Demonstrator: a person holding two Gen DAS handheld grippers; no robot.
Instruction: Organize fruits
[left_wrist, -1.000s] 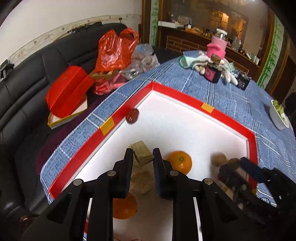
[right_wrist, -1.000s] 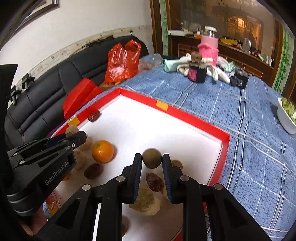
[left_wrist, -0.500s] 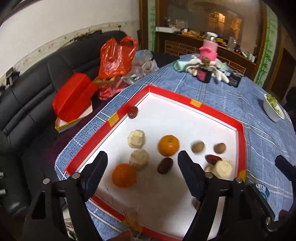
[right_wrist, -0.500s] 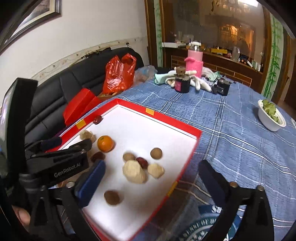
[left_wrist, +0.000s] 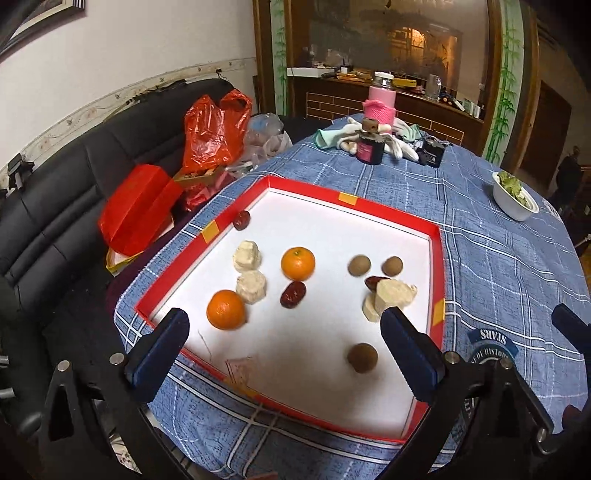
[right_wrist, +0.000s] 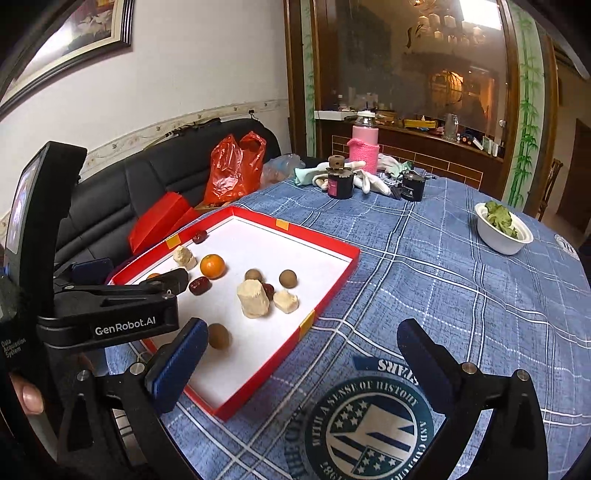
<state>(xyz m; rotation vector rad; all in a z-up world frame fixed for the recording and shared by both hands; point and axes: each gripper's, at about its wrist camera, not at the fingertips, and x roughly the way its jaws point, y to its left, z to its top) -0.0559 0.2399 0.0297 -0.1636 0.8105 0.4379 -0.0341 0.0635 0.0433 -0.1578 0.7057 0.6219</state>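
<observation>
A red-rimmed white tray (left_wrist: 437, 258) lies on the blue checked cloth. In it are two oranges (left_wrist: 297, 263) (left_wrist: 225, 309), dark red dates (left_wrist: 293, 294), pale chunks (left_wrist: 251, 287) and brown round fruits (left_wrist: 359, 265), one alone near the front (left_wrist: 362, 357). My left gripper (left_wrist: 282, 321) hovers over the tray's near edge with its jaws opening and nothing between them. My right gripper (right_wrist: 303, 328) stands open and empty over the tray's right corner and the cloth. In the right wrist view the left gripper's finger (right_wrist: 162, 286) hides part of one orange.
A white bowl of greens (right_wrist: 504, 230) stands at the right. A dark jar (right_wrist: 340, 181), a pink bottle (right_wrist: 365, 147), white gloves and a black pot are at the table's far side. A black sofa with a red bag (left_wrist: 214, 133) and red box (left_wrist: 140, 206) lies to the left.
Both grippers went from nearly shut to wide open and drew back and up from the tray. The left let go of a pale chunk, the right a brown round fruit.
</observation>
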